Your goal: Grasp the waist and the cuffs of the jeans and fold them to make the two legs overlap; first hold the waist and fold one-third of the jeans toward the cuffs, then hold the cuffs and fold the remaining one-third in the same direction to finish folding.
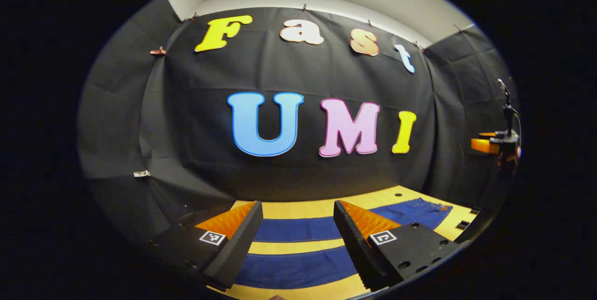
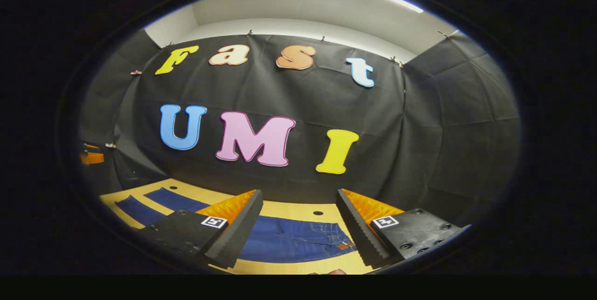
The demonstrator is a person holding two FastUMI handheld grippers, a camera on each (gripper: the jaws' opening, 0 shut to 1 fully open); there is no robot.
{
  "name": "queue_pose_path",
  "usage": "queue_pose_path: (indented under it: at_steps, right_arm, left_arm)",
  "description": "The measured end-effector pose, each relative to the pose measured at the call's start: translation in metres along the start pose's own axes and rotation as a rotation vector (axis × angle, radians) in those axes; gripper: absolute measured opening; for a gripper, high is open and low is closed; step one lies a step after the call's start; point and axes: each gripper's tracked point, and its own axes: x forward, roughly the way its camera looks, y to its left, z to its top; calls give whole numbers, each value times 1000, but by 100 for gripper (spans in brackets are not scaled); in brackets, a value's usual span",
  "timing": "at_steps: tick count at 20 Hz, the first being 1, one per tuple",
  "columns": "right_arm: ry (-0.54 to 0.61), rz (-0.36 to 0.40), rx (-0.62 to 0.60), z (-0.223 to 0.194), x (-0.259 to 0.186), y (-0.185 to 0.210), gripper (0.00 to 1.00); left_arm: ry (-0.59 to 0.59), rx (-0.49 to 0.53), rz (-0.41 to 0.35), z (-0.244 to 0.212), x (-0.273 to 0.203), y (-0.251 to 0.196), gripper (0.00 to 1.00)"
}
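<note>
Both views ride above the table (image 1: 308,208), facing the booth wall (image 1: 289,76). Left gripper view sits over the jeans (image 1: 298,267) legs, right gripper view over the waist; both share the jeans.

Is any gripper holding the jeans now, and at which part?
Nothing is held. The left gripper and right gripper are both open above the jeans, which lie flat on the table.

Recording booth, not a home: black cloth walls (image 1: 298,183) clipped along a white upper wall (image 2: 298,27), ceiling strip light (image 2: 396,0) at 1 o'clock, pale wooden tabletop (image 1: 298,209) with drilled holes.
</note>
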Motion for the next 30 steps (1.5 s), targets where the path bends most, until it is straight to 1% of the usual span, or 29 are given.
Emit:
queue_pose_path:
  at_steps: [2,3,4,6,8,9,10,12,13,14,15,16,17,18,19,21,22,23,25,27,28,29,30]
  right_arm:
    - [13,45,-80,-5,6,4,99]
    - [19,70,-124,-8,10,6,97]
    - [23,98,-159,-11,14,7,99]
    - [38,190,-179,-23,22,16,97]
    - [106,281,-193,-54,31,19,96]
    - [150,315,-224,-72,36,14,97]
    - [191,351,-266,-92,40,12,96]
    - [309,441,-363,-144,50,7,97]
    - [391,532,-424,-184,55,10,98]
    - [534,659,-474,-240,52,12,98]
    - [697,790,-528,-296,40,10,97]
    - [773,842,-581,-320,41,4,96]
    - [821,877,-635,-338,43,-5,96]
    - [877,914,-654,-359,41,-9,97]
    - [933,930,-664,-374,42,-17,98]
    - [1025,952,-690,-397,48,-31,98]
    - [1079,987,-732,-412,49,-36,97]
    - [1117,1011,-756,-420,48,-38,99]
    - [1172,1042,-791,-438,44,-46,97]
    - [1215,1053,-823,-452,41,-50,97]
    - [1230,1070,-806,-451,39,-47,98]
    - [1259,1055,-784,-455,39,-51,95]
    - [1271,1044,-767,-453,40,-50,95]
  left_arm:
    - [40,47,-70,-14,-2,-3,96]
    - [61,58,-111,-21,-3,-5,96]
    - [88,68,-165,-31,-4,-8,96]
    - [158,110,-249,-52,-3,-10,96]
    - [254,186,-333,-81,-4,-9,97]
    - [302,223,-373,-99,-4,-7,97]
    - [347,260,-400,-115,-2,-5,97]
    - [464,330,-457,-158,9,-2,97]
    - [527,353,-501,-182,17,-6,97]
    - [643,404,-551,-217,26,-3,97]
    - [765,448,-638,-250,27,-2,97]
    - [845,481,-693,-268,26,2,97]
    - [909,517,-716,-282,24,10,97]
    - [959,556,-731,-295,24,23,97]
    - [995,582,-746,-303,25,30,97]
    - [1072,602,-780,-318,20,41,97]
    - [1123,614,-798,-324,16,48,97]
    - [1157,639,-812,-330,10,53,97]
    - [1187,684,-802,-338,14,65,97]
    - [1236,680,-802,-350,13,69,98]
    - [1252,686,-796,-356,13,74,98]
    - [1292,686,-802,-364,8,79,98]
    - [1263,664,-800,-361,16,76,98]
